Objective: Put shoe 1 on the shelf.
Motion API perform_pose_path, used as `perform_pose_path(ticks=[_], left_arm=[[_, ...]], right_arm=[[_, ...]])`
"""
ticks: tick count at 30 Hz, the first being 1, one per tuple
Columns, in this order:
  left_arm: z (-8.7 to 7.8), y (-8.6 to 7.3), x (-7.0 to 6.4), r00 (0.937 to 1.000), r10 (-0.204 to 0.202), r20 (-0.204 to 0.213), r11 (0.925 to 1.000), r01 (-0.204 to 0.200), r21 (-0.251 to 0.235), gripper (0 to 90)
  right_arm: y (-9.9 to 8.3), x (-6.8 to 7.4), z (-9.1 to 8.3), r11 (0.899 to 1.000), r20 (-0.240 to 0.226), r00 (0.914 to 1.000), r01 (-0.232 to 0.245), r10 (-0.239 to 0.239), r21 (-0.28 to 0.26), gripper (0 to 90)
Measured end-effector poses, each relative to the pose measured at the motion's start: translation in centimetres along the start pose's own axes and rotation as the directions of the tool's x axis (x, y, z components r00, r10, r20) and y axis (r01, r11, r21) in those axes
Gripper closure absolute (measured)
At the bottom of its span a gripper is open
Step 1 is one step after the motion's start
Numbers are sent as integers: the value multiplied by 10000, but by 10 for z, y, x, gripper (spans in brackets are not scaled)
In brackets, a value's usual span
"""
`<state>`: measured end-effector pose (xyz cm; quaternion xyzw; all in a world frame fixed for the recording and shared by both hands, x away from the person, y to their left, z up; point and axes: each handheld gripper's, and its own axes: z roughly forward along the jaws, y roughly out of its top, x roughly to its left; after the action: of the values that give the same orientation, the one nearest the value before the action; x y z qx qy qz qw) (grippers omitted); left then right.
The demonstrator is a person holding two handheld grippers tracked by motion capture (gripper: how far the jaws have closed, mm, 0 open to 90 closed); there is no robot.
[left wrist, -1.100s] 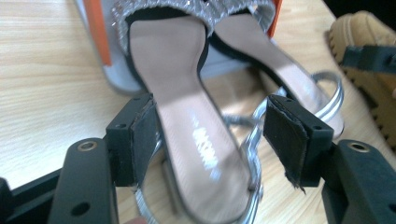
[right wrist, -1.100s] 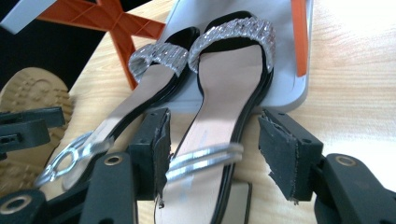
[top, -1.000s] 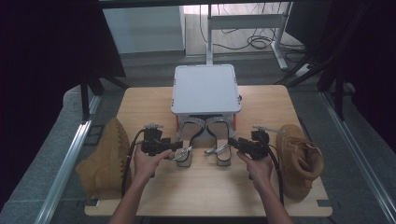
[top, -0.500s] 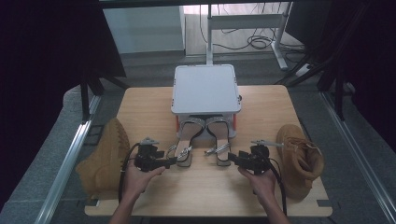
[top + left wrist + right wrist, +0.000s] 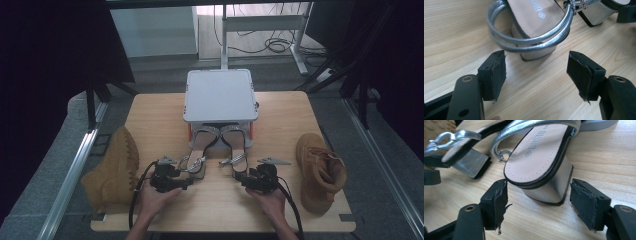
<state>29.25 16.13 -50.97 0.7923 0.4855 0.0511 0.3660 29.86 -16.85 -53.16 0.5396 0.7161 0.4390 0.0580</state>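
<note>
We hold both tongs apart on the light wooden desk (image 5: 150,120). Our left tongs (image 5: 536,72) face the heel of the left silver strappy sandal (image 5: 534,27) at 12 o'clock, apart from it. Our right tongs (image 5: 539,202) flank the right silver block-heel sandal (image 5: 541,167), not gripping.

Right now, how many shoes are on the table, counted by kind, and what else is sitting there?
Boots: 2, left boot, right boot
Sandals: 2, left sandal, right sandal
Box: 1, box
Total: 5
</note>
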Motion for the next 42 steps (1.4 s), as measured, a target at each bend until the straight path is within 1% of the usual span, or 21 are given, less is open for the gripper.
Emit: perform_pose_path(ticks=[1,2,3,6,10,12,16,20,22,23,24,26,27,28,33,34,35,36,37,39,42], left_arm=[[0,0,0,10000,0,0,10000,0,0,318],[2,0,-1,10000,-22,-39,10000,21,-32,318],[4,1,-1,9999,-37,-108,10000,37,-28,319],[7,0,-2,9997,-27,-254,10000,27,-4,318],[8,1,-4,9996,-49,-286,9998,44,-178,318],[11,2,-4,9995,-134,-287,9996,127,-245,318],[19,5,-6,9992,-266,-314,9989,253,-395,317],[27,9,-12,9994,-217,-280,9986,203,-489,296],[29,11,-15,9990,-162,-416,9987,142,-481,276],[31,12,-16,9983,-164,-557,9986,135,-513,276],[35,15,-16,9968,-383,-698,9975,340,-621,279],[36,19,-15,9938,-545,-969,9956,466,-818,335],[37,20,-15,9935,-599,-970,9953,520,-822,347],[37,20,-15,9935,-599,-970,9953,520,-822,350],[42,20,-21,9853,-602,-1602,9932,431,-1083,363],[42,20,-21,9853,-602,-1602,9932,431,-1083,368],[42,21,-22,9827,-675,-1723,9919,475,-1177,369],[44,22,-22,9809,-925,-1711,9882,693,-1366,370],[44,24,-22,9800,-1030,-1704,9865,788,-1432,371],[45,25,-21,9790,-1097,-1719,9854,845,-1478,373],[46,30,-17,9720,-1496,-1811,9773,1176,-1761,382]], right_arm=[[0,0,0,10000,0,10000,0,0,0,302],[0,1,2,10000,121,9999,54,-55,17,295],[0,4,7,9998,410,9990,162,-164,72,279],[1,7,13,9998,662,9976,189,-193,54,267],[3,10,19,9998,803,9965,214,-218,61,261],[7,13,25,9986,1198,9914,516,-522,80,255],[9,18,28,9976,1496,9863,676,-691,147,259],[10,17,28,9979,1463,9871,626,-645,178,259],[9,17,28,9979,1454,9873,623,-643,179,259],[10,17,28,9980,1445,9876,597,-620,203,258],[9,17,28,9980,1437,9877,589,-613,207,259],[9,17,27,9983,1412,9883,547,-570,199,259],[9,17,27,9983,1403,9885,540,-563,198,259],[9,17,28,9983,1372,9890,537,-560,206,260],[9,17,28,9984,1327,9897,513,-541,241,264],[9,17,28,9984,1315,9899,502,-530,246,265],[9,17,28,9985,1307,9901,474,-504,263,266],[9,17,28,9986,1304,9903,443,-475,273,267],[9,17,28,9987,1298,9904,433,-465,276,267],[9,17,28,9987,1287,9906,430,-463,289,269],[10,17,27,9986,1279,9907,434,-471,312,271]])
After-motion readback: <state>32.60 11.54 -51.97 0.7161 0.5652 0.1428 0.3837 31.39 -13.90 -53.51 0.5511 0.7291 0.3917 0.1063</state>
